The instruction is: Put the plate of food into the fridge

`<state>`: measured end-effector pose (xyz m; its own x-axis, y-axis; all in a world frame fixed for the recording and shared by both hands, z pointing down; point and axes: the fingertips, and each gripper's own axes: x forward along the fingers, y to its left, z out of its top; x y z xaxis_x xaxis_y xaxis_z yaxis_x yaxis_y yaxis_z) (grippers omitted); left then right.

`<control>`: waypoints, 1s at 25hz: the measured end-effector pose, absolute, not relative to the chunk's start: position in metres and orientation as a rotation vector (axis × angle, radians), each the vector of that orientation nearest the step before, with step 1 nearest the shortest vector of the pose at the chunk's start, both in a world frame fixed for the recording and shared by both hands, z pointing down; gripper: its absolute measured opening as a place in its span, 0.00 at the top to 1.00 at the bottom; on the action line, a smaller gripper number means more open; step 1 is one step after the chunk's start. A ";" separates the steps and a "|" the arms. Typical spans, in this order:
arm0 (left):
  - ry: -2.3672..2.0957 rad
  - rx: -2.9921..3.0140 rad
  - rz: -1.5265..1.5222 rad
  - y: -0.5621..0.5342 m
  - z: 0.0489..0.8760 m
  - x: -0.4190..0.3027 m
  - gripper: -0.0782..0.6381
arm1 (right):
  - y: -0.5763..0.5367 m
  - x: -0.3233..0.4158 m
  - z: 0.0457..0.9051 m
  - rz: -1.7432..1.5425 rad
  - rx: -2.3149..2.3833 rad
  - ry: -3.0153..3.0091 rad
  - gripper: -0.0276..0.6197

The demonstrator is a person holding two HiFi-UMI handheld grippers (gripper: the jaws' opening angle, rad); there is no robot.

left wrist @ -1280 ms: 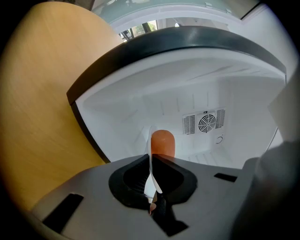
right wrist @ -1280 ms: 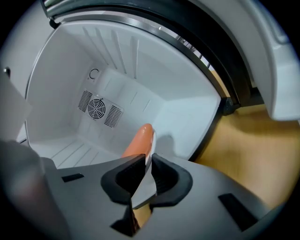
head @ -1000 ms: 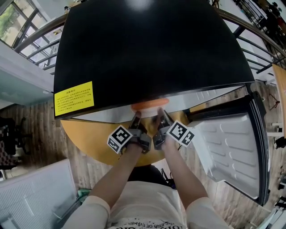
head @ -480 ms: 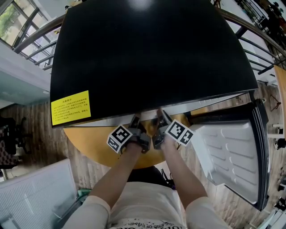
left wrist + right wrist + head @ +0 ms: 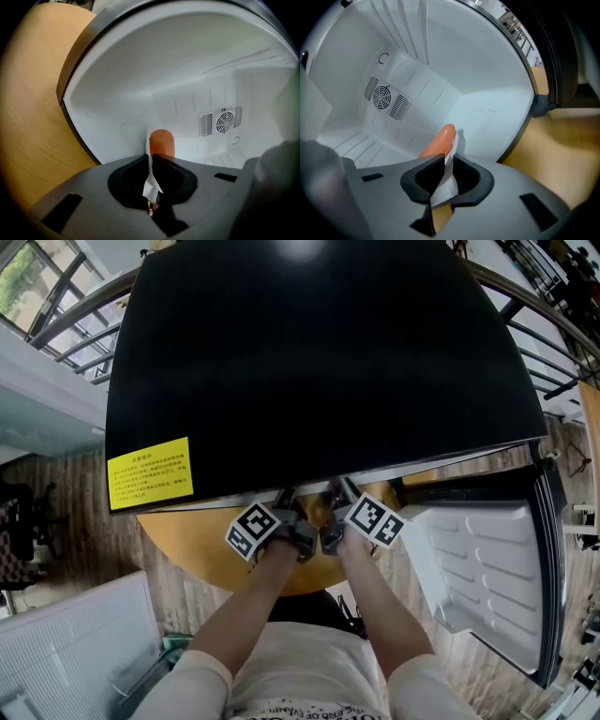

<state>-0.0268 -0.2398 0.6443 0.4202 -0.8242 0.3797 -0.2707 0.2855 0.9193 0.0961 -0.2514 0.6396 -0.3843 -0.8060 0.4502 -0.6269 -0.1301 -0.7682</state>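
left hand-held gripper (image 5: 149, 159) clamped shut on the near rim of the plate (image 5: 148, 140), which shows edge-on as a thin white strip running up out of the jaws. right hand-held gripper (image 5: 446, 161) also pinched on that same near rim, a little further right along it. so it's a two-handed hold, with the hand-held grippers side by side and roughly level in the head view; neither reads as nearer.

the plate lies straight ahead of both, already past the mouth of the fridge (image 5: 309, 362). white cavity walls surround it in both gripper views. the black fridge top hides it from the head view. the orange food (image 5: 438, 139), sausage-like, sits on the plate with its long axis pointing away from the jaws toward the back wall and fan vent (image 5: 220, 123).

can't tell whether the plate bottom touches the fridge floor yet; it looks carried. door (image 5: 478, 559) hangs open on the right, and the fridge stands on the round wooden table (image 5: 197, 540).

judgement: next move is forward and down along the food's axis, then let go. risk is tilting the plate if one side lowers first.
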 end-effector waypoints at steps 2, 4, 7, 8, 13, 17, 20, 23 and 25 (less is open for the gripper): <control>-1.126 1.270 -0.496 -0.240 0.645 -0.027 0.84 | -0.252 0.096 0.640 -1.529 -1.640 1.954 0.86; -1.127 1.265 -0.490 -0.240 0.646 -0.027 0.84 | -0.252 0.095 0.641 -1.525 -1.646 1.962 0.86; -1.132 1.262 -0.465 -0.239 0.649 -0.027 0.84 | -0.251 0.095 0.642 -1.515 -1.665 1.980 0.86; -1.134 1.266 -0.455 -0.239 0.650 -0.027 0.84 | -0.251 0.095 0.643 -1.512 -1.672 1.986 0.86; -1.139 1.287 -0.422 -0.238 0.651 -0.026 0.84 | -0.251 0.095 0.644 -1.493 -1.703 2.019 0.86; -1.143 1.313 -0.409 -0.238 0.649 -0.026 0.80 | -0.251 0.094 0.643 -1.473 -1.729 2.053 0.85; -1.146 1.325 -0.404 -0.236 0.647 -0.027 0.77 | -0.248 0.094 0.643 -1.455 -1.754 2.075 0.84; -1.148 1.328 -0.401 -0.233 0.647 -0.029 0.75 | -0.244 0.097 0.641 -1.422 -1.789 2.090 0.82; -1.148 1.331 -0.401 -0.231 0.647 -0.030 0.75 | -0.242 0.099 0.639 -1.395 -1.803 2.103 0.82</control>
